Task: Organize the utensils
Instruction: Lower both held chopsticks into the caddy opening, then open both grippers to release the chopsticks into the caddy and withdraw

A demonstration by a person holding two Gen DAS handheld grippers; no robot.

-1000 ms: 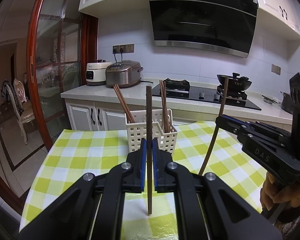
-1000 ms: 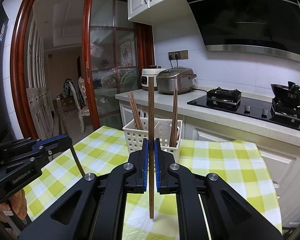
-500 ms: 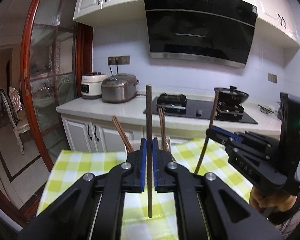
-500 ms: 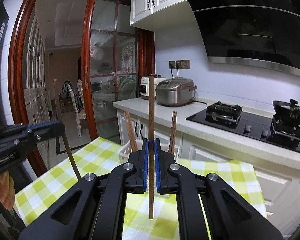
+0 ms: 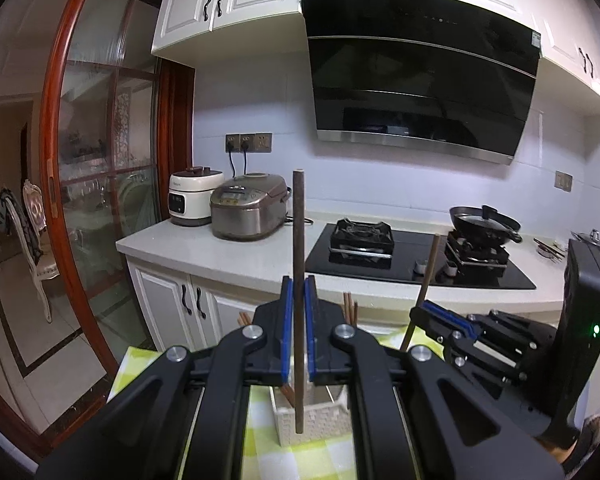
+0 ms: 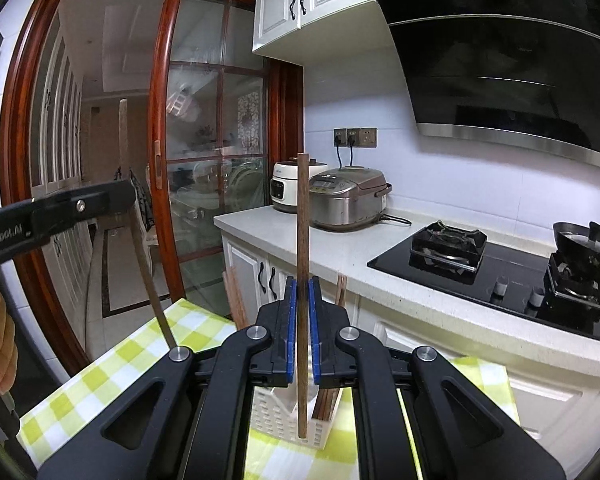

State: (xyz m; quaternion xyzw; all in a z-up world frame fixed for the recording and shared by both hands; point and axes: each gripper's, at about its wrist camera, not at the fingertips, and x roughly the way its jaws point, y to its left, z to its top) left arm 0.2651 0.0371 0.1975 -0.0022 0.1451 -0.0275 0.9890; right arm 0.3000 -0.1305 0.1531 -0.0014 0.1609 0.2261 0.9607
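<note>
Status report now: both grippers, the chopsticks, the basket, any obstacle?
Left gripper shut on dark chopstick, upright. Right gripper shut on brown chopstick, upright. White basket on the checked cloth below, chopsticks already inside. No obstacle seen between.

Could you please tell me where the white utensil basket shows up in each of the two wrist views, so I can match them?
Left wrist view: the white basket sits bottom centre on the checked cloth, mostly hidden behind the left gripper, which is clamped on a chopstick.
Right wrist view: the basket is again bottom centre, seen between the right gripper's arms.
Shared landmark: the silver rice cooker on the counter.
</note>
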